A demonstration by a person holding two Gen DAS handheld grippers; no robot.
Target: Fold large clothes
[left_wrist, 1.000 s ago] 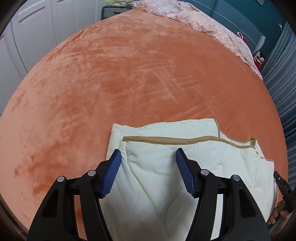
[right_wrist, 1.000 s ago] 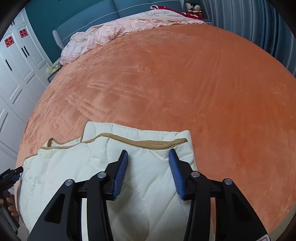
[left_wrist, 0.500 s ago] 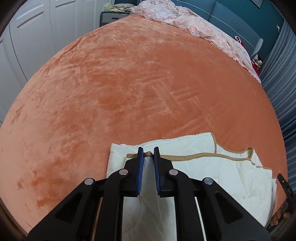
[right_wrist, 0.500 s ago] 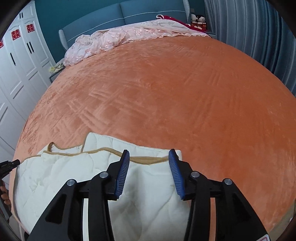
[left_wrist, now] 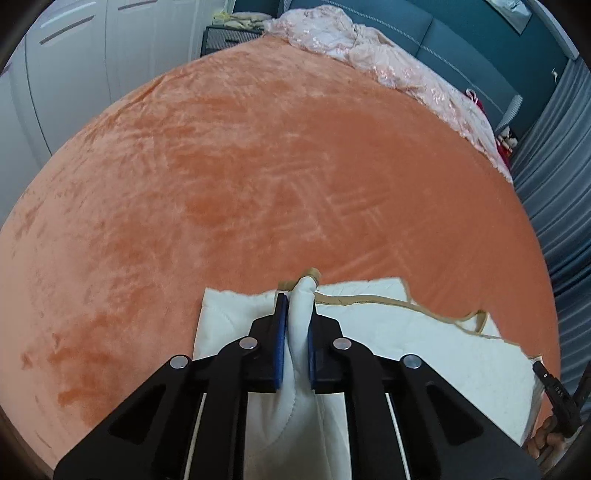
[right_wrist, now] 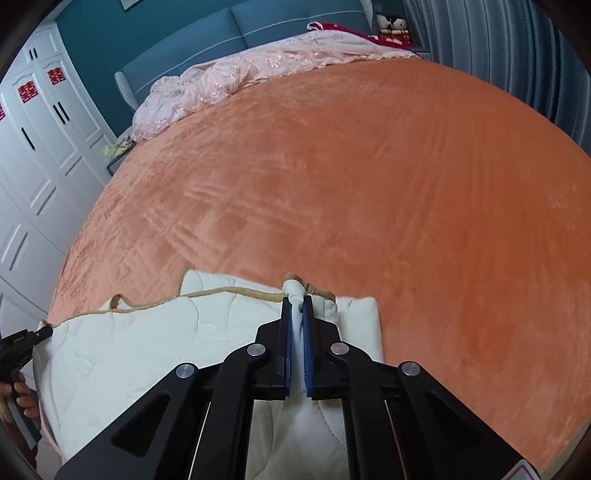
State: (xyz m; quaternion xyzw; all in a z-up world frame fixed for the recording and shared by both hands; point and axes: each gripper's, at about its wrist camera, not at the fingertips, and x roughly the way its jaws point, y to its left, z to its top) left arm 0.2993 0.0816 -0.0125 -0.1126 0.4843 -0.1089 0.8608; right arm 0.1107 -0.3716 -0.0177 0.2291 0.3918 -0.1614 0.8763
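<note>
A cream quilted garment [left_wrist: 424, 332] with tan trim lies folded at the near edge of the orange bed [left_wrist: 258, 166]. My left gripper [left_wrist: 297, 299] is shut on a pinch of the garment's upper layer near its left end. The garment also shows in the right wrist view [right_wrist: 147, 343]. My right gripper [right_wrist: 296, 301] is shut on a pinch of its trimmed edge near its right end. Each pinch stands up between the blue pads.
A pink lace cover [right_wrist: 240, 74] lies bunched along the bed's far side, by a teal headboard [right_wrist: 258, 26]. White wardrobes [right_wrist: 33, 147] stand to the left, grey curtains [right_wrist: 517, 55] to the right. The other gripper's handle shows at the right edge of the left wrist view [left_wrist: 557, 398].
Both grippers have closed: the left one shut on the garment half a second ago, the right one just now. Both pinches are lifted slightly and the garment edge has bunched up.
</note>
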